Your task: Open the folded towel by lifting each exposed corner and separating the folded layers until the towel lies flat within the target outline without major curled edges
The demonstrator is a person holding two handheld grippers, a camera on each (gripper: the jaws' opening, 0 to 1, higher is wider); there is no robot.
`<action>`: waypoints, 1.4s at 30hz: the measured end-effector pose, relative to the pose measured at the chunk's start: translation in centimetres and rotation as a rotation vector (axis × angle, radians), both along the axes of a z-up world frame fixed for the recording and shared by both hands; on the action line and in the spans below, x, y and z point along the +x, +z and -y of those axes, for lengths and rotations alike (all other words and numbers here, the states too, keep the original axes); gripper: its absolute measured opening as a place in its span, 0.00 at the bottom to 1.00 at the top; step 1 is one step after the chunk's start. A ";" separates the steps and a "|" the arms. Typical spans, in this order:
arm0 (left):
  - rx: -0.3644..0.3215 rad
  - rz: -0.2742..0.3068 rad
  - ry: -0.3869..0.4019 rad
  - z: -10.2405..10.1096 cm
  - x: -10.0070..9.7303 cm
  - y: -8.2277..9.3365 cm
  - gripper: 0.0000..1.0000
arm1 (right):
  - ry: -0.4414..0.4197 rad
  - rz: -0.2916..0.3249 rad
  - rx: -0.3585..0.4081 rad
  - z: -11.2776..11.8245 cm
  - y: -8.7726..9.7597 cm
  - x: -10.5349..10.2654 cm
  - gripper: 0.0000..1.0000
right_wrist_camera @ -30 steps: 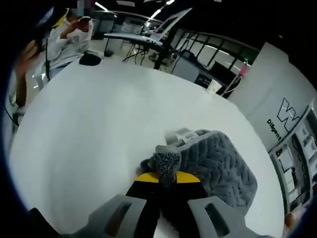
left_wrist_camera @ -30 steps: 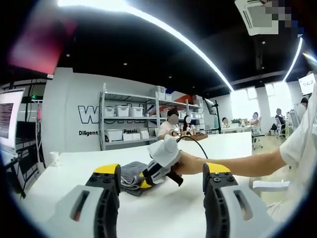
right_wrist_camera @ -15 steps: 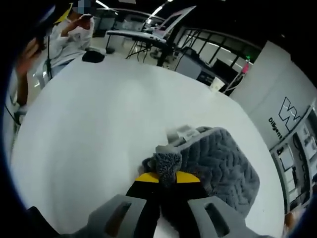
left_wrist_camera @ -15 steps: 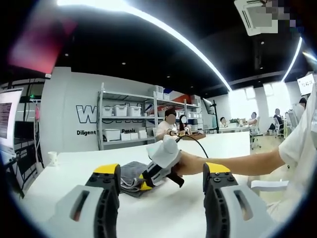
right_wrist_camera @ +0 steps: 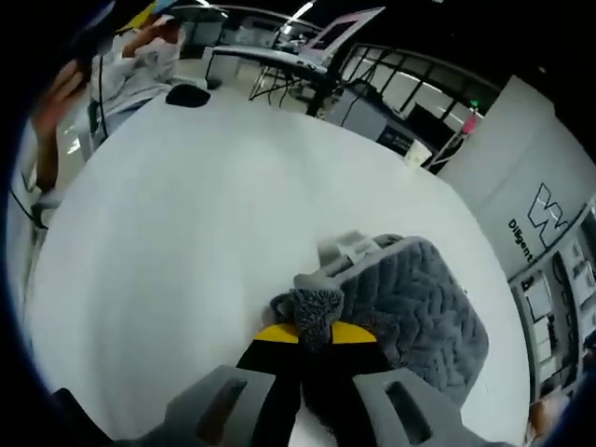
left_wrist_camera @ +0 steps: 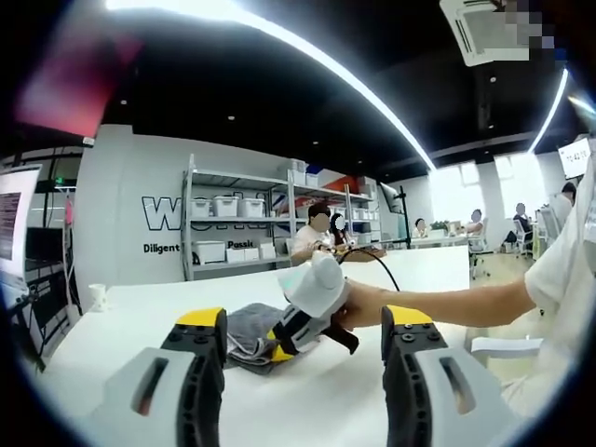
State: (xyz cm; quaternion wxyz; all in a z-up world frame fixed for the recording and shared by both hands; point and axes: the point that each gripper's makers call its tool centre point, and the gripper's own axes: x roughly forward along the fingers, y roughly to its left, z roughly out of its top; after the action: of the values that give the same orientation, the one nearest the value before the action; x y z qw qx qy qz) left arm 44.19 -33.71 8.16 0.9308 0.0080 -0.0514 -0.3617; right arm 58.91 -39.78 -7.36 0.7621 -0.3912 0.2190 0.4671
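Towel (left_wrist_camera: 250, 328) sits folded on the white table (left_wrist_camera: 410, 279). Left gripper view: left gripper (left_wrist_camera: 303, 340) hangs back, jaws spread, nothing between them; right gripper (left_wrist_camera: 296, 321) is down at the towel's near edge.

Right gripper view: right gripper (right_wrist_camera: 315, 333) jaws pressed together, pinching a bunched corner (right_wrist_camera: 311, 305). Towel is grey, plush, chevron-quilted, white label (right_wrist_camera: 346, 247) at the edge. Risk: thick pile means the pinch may hold several layers, so the whole stack lifts instead of separating.
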 end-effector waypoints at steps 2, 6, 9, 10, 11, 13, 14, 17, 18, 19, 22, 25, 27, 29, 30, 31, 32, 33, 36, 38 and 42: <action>-0.001 0.001 -0.001 0.0 0.0 0.0 0.67 | -0.002 -0.008 0.008 0.1 0.0 -0.3 0.01; 0.000 0.000 -0.001 0.0 -0.1 0.0 0.67 | -0.012 0.021 -0.013 0.3 -0.2 -0.7 0.01; 0.001 0.002 0.001 0.0 -0.1 0.1 0.67 | -0.008 0.066 -0.065 0.2 -0.3 -1.2 0.01; 0.001 0.002 0.001 0.0 -0.1 0.1 0.67 | -0.009 0.075 -0.076 0.2 -0.4 -1.5 0.01; 0.001 0.001 0.000 0.1 -0.1 0.0 0.67 | -0.009 0.078 -0.079 0.1 -0.4 -1.6 0.01; 0.002 0.001 0.000 0.1 -0.1 0.0 0.67 | -0.011 0.079 -0.079 0.2 -0.3 -1.8 0.01; 0.003 0.000 -0.001 0.1 -0.1 0.0 0.67 | -0.013 0.074 -0.073 0.2 -0.3 -1.8 0.01; 0.004 0.001 -0.001 0.1 -0.1 0.0 0.67 | -0.016 0.043 -0.042 0.4 -0.2 -2.3 0.01; 0.004 0.002 -0.002 0.1 -0.1 0.0 0.67 | -0.017 0.035 -0.034 0.4 -0.2 -2.5 0.01; 0.005 0.001 -0.002 0.1 -0.1 0.0 0.67 | -0.017 0.033 -0.029 0.4 -0.2 -2.6 0.01; 0.005 0.001 0.000 0.1 -0.1 0.0 0.67 | -0.018 0.030 -0.024 0.4 -0.2 -3.0 0.01; 0.007 0.002 0.001 0.1 -0.1 0.0 0.67 | -0.017 0.034 -0.035 0.4 -0.3 -3.4 0.01; 0.007 0.003 0.002 0.0 -0.2 0.0 0.67 | -0.018 0.045 -0.055 0.4 -0.3 -3.7 0.01; 0.007 0.004 0.003 0.0 -0.2 0.1 0.67 | -0.026 0.043 -0.061 0.4 -0.3 -4.0 0.01; 0.007 0.006 0.004 0.0 -0.2 0.1 0.67 | -0.029 0.043 -0.062 0.4 -0.2 -4.2 0.01; 0.008 0.006 0.003 0.0 -0.2 0.1 0.67 | -0.040 0.033 -0.054 0.5 -0.2 -4.4 0.01; 0.004 0.009 -0.001 0.0 -0.3 0.2 0.69 | -0.051 0.022 -0.043 0.5 -0.2 -4.6 0.01; -0.015 0.035 -0.019 0.2 -0.5 0.7 0.73 | -0.060 0.011 -0.031 0.5 -0.1 -4.9 0.01; -0.002 0.051 -0.010 0.1 -0.6 1.0 0.75 | -0.082 -0.018 -0.004 0.5 -0.1 -5.5 0.01; 0.006 0.045 -0.015 0.2 -0.7 0.8 0.71 | -0.095 -0.031 0.006 0.5 -0.1 -5.8 0.01; -0.004 0.033 -0.010 0.1 -0.5 0.6 0.73 | -0.101 -0.033 0.007 0.6 -0.1 -6.6 0.01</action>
State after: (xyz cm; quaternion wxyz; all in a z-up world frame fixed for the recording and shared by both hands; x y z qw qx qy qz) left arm 43.72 -33.80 8.78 0.9281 0.0119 -0.0673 -0.3660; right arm 52.33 -40.35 -7.48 0.7824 -0.3692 0.2495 0.4350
